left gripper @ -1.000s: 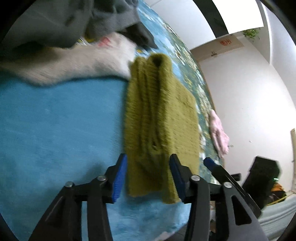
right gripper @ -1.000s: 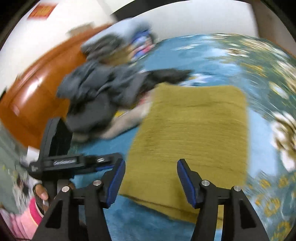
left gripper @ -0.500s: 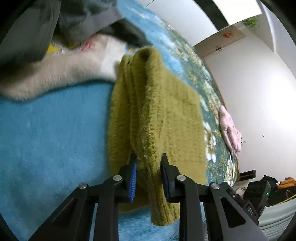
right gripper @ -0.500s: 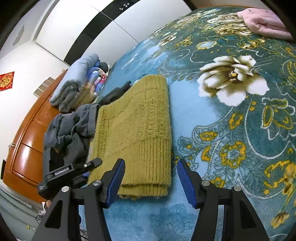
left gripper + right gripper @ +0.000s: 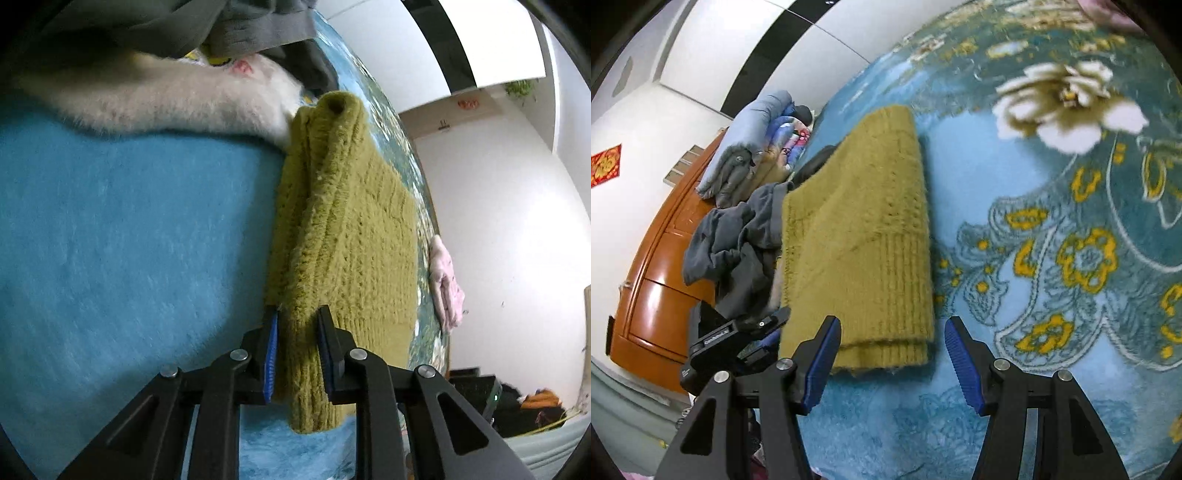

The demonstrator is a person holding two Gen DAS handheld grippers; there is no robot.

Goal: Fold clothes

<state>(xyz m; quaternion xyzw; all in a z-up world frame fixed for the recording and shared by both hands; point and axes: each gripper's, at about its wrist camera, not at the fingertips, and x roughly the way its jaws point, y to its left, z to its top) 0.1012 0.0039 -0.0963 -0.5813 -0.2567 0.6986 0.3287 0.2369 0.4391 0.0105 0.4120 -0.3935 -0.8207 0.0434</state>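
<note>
A folded olive-green knit sweater (image 5: 343, 236) lies on the blue floral blanket (image 5: 122, 236). My left gripper (image 5: 297, 350) is shut on the sweater's near left edge, with the thick folded hem pinched between its blue pads. In the right wrist view the sweater (image 5: 860, 236) lies flat, ribbed hem toward me. My right gripper (image 5: 892, 354) is open and empty, just short of that hem. The left gripper (image 5: 738, 336) shows at the sweater's left corner.
A pile of grey garments (image 5: 735, 236) and a white fluffy garment (image 5: 166, 99) lie beside the sweater's far left. Folded bedding (image 5: 757, 140) sits against an orange wooden headboard (image 5: 653, 295). A pink garment (image 5: 447, 284) lies at the bed's far edge. The blanket (image 5: 1071, 240) stretches right.
My left gripper closed on the sweater's edge and has lifted that fold slightly. My right gripper swung over to face the ribbed hem and moved closer, staying open.
</note>
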